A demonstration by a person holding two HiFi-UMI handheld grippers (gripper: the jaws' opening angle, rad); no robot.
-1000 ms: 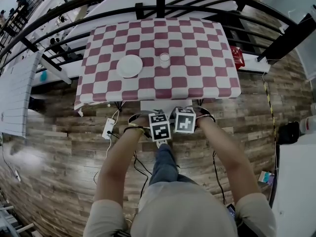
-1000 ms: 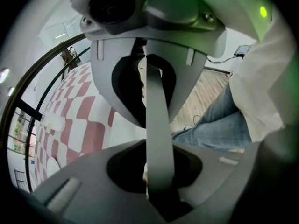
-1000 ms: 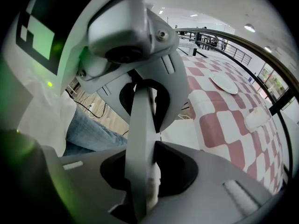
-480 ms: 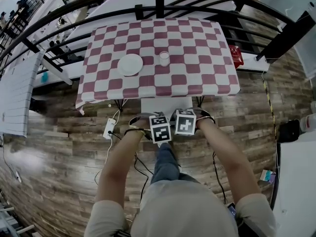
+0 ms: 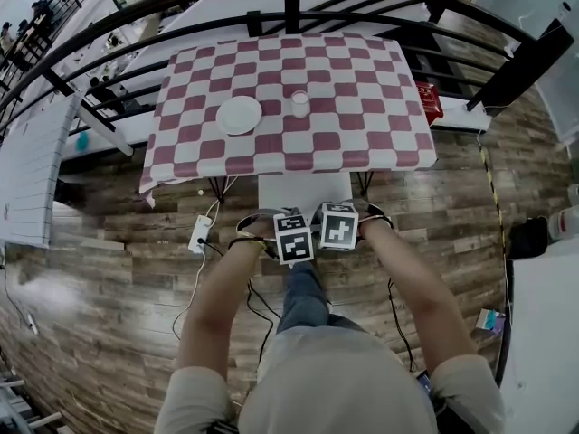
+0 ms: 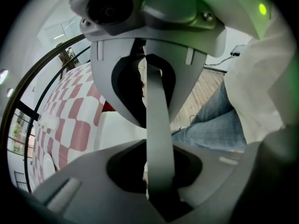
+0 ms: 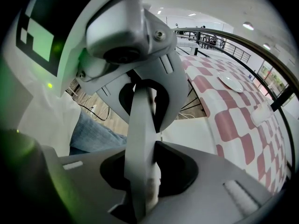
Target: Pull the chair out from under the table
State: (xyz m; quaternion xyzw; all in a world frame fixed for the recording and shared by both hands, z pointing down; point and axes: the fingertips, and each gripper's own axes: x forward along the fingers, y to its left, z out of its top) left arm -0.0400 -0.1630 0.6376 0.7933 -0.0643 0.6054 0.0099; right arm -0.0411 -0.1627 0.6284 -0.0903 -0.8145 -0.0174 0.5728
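At near edge of red-and-white checked table (image 5: 362,107), white chair (image 5: 304,188) is jutting out; left gripper (image 6: 158,125) and right gripper (image 7: 142,134) jaws are clamping its back; brown plank floor (image 5: 118,242) lying open around.

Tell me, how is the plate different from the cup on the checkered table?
The plate is flat and wide, while the cup is narrow and stands taller. In the head view the plate sits to the left and the cup to the right, nearer the middle of the table. Both are white, look round from above, and rest apart on the red-and-white checked tablecloth.
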